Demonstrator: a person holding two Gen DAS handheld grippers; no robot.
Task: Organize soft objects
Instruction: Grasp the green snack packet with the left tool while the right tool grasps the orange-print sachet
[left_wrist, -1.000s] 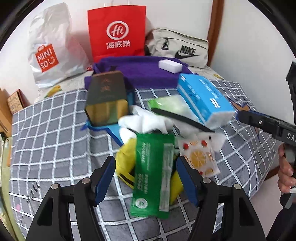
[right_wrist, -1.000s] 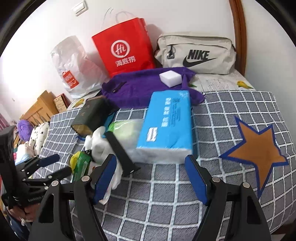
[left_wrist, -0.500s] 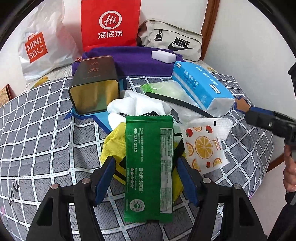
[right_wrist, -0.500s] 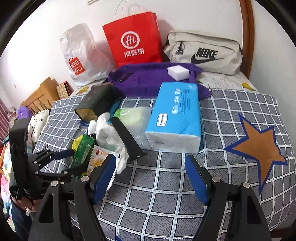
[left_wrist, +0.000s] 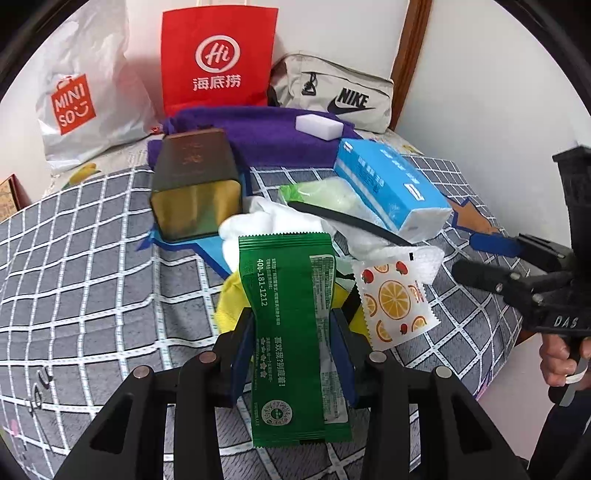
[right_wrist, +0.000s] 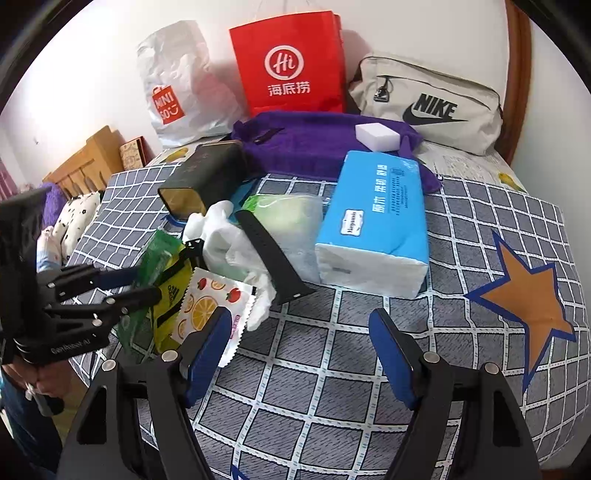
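My left gripper (left_wrist: 291, 332) is shut on a green wet-wipe packet (left_wrist: 291, 325), gripping its two long sides over the pile; it also shows in the right wrist view (right_wrist: 125, 284). Under the packet lies a yellow cloth (left_wrist: 231, 299). Beside it are an orange-print wipe sachet (left_wrist: 397, 302), a white plastic bag (left_wrist: 273, 218), a black strap (left_wrist: 347, 219), a green-tinted bag (left_wrist: 325, 194) and a blue tissue pack (left_wrist: 388, 181). My right gripper (right_wrist: 301, 328) is open and empty above the checked bedspread, just in front of the sachet (right_wrist: 210, 306) and tissue pack (right_wrist: 376, 221).
A dark tin box (left_wrist: 195, 184) lies left of the pile. Behind are a purple towel (left_wrist: 266, 136) with a white sponge (left_wrist: 319, 125), a red paper bag (left_wrist: 218, 59), a white Miniso bag (left_wrist: 81, 92) and a beige Nike bag (left_wrist: 332, 92). An orange star patch (right_wrist: 532, 295) lies right.
My left gripper has closed from open onto the green packet. My right gripper has come closer to the pile and stays open.
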